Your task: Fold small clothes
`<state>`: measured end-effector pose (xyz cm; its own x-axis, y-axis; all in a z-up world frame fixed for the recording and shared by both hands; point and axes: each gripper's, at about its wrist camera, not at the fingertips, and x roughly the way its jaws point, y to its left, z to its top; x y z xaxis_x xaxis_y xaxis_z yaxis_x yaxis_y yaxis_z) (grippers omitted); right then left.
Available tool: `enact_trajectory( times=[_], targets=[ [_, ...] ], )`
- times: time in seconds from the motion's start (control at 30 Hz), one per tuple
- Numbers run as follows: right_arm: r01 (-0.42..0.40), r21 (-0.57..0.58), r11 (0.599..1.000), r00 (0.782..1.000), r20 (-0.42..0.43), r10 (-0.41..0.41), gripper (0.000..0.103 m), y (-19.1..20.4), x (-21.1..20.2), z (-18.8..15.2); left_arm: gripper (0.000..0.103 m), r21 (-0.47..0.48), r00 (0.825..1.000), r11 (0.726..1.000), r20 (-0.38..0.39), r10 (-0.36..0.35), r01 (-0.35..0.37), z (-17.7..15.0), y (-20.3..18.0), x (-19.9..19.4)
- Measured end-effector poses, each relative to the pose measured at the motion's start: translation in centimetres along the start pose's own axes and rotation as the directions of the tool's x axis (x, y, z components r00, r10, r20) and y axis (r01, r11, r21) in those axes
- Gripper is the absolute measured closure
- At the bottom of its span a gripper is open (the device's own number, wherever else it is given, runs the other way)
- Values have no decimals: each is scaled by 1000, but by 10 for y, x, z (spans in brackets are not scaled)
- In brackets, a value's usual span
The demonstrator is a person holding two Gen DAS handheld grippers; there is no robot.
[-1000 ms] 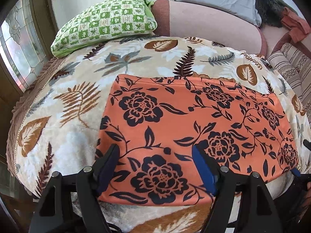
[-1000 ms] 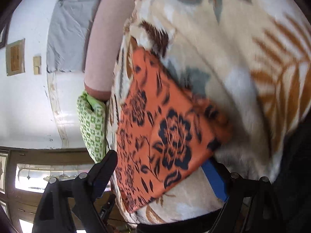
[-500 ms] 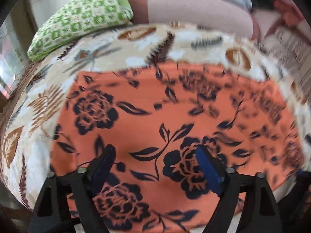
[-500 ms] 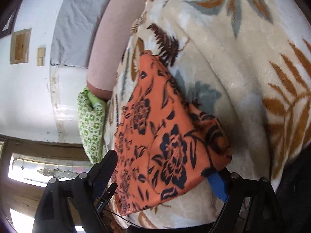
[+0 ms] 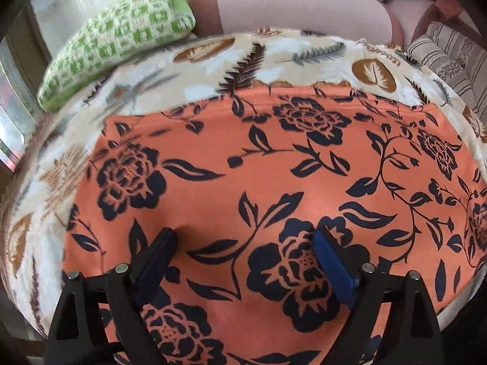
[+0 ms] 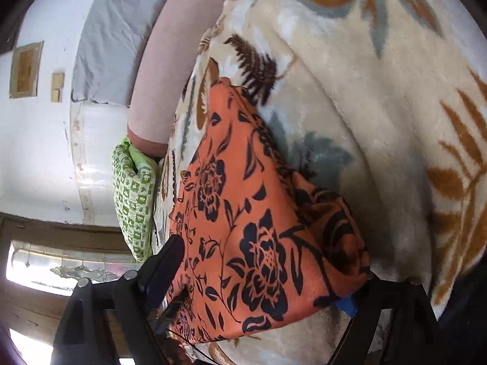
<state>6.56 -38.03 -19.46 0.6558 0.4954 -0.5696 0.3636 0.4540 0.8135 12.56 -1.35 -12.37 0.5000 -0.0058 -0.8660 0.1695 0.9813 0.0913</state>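
Both pairs of fingers stand spread wide. The left gripper (image 5: 245,245) presses its tips down on the orange floral cloth (image 5: 274,182), pinching nothing. The right gripper (image 6: 264,270) straddles the cloth's bunched corner (image 6: 331,237), one finger under it, not clamped. That cloth lies flat on the leaf-print blanket (image 5: 304,51) of a bed, bare blanket showing along its far and left edges. A green checked pillow (image 5: 121,39) sits beyond. No writing is readable.
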Motion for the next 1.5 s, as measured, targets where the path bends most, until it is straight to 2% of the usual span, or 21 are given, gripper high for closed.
enact_trajectory(
  times=[0.07,0.2,0.23,0.27,0.33,0.37,0.4,0.43,0.5,0.6,0.73,0.9,0.93,1.0,1.03,1.07,1.17,1.23,1.33,1.43,1.5],
  targets=[
    [52,-58,997,999,0,-52,67,11,-1,0,11,-34,999,999,12,-31,31,4,3,-13],
    [71,-94,993,997,18,-70,65,18,-2,-1,11,-13,996,999,86,-33,34,3,-2,-29],
    [82,-83,993,997,10,-82,57,15,2,0,11,14,999,1000,35,-22,22,-1,-8,-15],
    [92,-59,994,996,-12,-93,29,10,8,0,10,45,999,999,-35,-14,15,-6,-12,2],
    [83,-65,994,997,-4,-83,26,8,13,1,6,41,1000,999,19,-11,10,-10,-11,2],
    [103,-104,989,995,2,-103,34,15,15,1,6,34,1000,999,6,-17,17,-8,-10,1],
    [113,-133,985,994,5,-114,71,21,14,1,7,18,999,999,0,-32,32,-5,-7,-3],
    [133,-169,977,991,8,-133,86,30,14,1,8,6,999,999,-2,-47,47,-3,-3,-6],
    [155,-269,951,988,46,-148,87,62,7,0,8,-32,996,997,46,-71,73,-2,12,-23],
    [169,-422,891,985,102,-139,87,120,2,-13,8,-119,985,987,145,-90,108,-6,50,-56],
    [145,-656,741,989,115,-92,87,215,15,-62,8,-287,961,952,275,-27,109,-29,121,-110],
    [30,-837,546,995,-29,-98,87,288,79,-158,8,-479,948,876,298,110,49,-76,208,-143],
    [2,-851,526,989,-77,-128,87,289,100,-174,8,-508,951,861,283,127,36,-84,221,-143],
    [-28,-884,467,954,-164,-253,87,277,161,-210,8,-568,960,823,233,155,5,-108,248,-140],
    [-34,-884,466,921,-209,-330,87,263,192,-222,8,-588,964,809,212,160,-5,-116,257,-136],
    [-37,-863,504,876,-271,-399,86,241,222,-231,8,-610,970,793,186,159,-13,-124,265,-132],
    [-28,-871,491,902,-234,-363,87,250,212,-236,8,-635,971,773,178,161,-12,-146,278,-133],
    [-31,-874,485,905,-230,-357,87,264,208,-233,8,-643,974,766,161,159,-19,-151,280,-127],
    [-32,-861,507,924,-220,-314,87,282,194,-225,8,-636,977,771,166,133,3,-154,278,-124],
    [-18,-887,462,948,-163,-275,87,298,180,-233,8,-612,972,791,192,133,13,-152,273,-129],
    [-15,-898,440,942,-161,-295,86,295,192,-247,8,-602,975,798,181,129,6,-151,272,-125]
  ],
)
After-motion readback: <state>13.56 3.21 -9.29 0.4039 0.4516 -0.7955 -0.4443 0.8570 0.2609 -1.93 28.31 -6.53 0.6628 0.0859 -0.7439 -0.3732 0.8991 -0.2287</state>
